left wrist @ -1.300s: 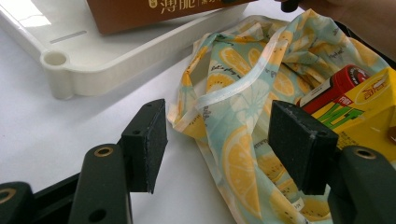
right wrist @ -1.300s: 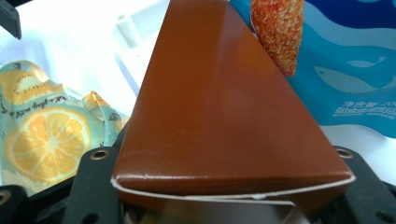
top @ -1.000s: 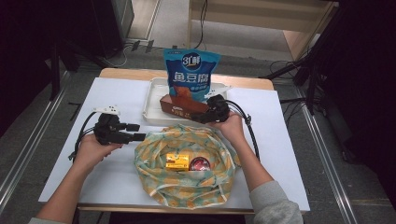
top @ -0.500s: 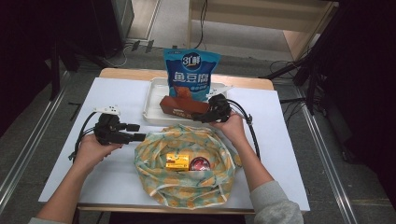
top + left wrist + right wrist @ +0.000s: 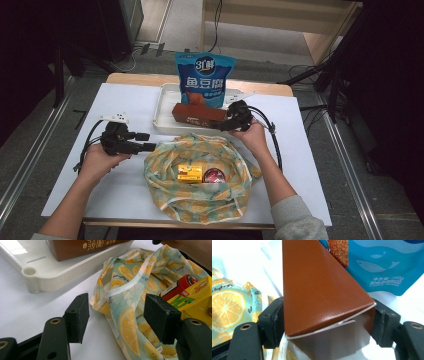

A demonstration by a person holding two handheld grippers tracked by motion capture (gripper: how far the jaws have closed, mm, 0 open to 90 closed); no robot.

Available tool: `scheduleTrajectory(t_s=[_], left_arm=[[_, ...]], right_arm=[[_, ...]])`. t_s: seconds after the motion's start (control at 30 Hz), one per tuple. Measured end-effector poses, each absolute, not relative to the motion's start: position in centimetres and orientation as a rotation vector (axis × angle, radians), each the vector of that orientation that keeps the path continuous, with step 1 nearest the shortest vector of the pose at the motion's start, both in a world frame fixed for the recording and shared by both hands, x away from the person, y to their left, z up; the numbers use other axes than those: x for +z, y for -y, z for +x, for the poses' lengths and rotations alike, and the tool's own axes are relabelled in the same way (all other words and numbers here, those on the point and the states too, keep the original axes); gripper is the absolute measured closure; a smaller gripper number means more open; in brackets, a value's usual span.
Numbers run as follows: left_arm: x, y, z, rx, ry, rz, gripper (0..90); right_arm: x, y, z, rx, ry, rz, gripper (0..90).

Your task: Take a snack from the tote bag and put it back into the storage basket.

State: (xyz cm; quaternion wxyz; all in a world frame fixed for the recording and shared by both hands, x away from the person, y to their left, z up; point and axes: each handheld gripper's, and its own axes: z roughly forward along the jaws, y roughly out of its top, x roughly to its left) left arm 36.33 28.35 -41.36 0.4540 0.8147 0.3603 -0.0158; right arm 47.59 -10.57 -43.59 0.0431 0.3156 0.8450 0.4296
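Observation:
A brown box [image 5: 197, 114] lies across the white tray [image 5: 162, 117], in front of an upright blue snack pouch [image 5: 205, 80]. My right gripper [image 5: 220, 124] is at the box's right end. In the right gripper view the box [image 5: 317, 290] sits between the pads of this gripper [image 5: 327, 322]; its jaws have just been opening and stand wide beside the box's sides. My left gripper [image 5: 150, 146] rests open at the left rim of a lemon-print cloth bag [image 5: 200, 195]. In the left gripper view its jaws [image 5: 117, 317] frame the bag's edge [image 5: 127, 297] without touching it.
Inside the bag lie a yellow carton [image 5: 190, 173] and a red can [image 5: 214, 176]. White paper covers the table [image 5: 125, 100]. Cables trail from both grippers. Dark floor, rails and stands surround the table.

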Motion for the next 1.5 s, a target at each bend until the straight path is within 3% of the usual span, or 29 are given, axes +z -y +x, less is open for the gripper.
scheduleTrajectory(t_s=[0.6,1.0,1.33,1.5], left_arm=[[-41.5,-28.2,36.3,-0.041,-0.889,2.019,37.7],[-41.4,-28.2,36.3,-0.035,-0.891,2.027,37.7],[-41.4,-28.2,36.3,-0.032,-0.892,2.028,37.7],[-41.5,-28.2,36.3,-0.031,-0.892,2.029,37.7]], right_arm=[[-41.7,13.0,46.3,1.292,-2.496,0.992,27.4],[-41.2,11.3,45.1,1.336,-2.508,0.934,31.1],[-41.7,9.5,44.9,1.363,-2.51,0.91,42.3],[-41.8,8.9,44.8,1.365,-2.491,0.903,53.3]])
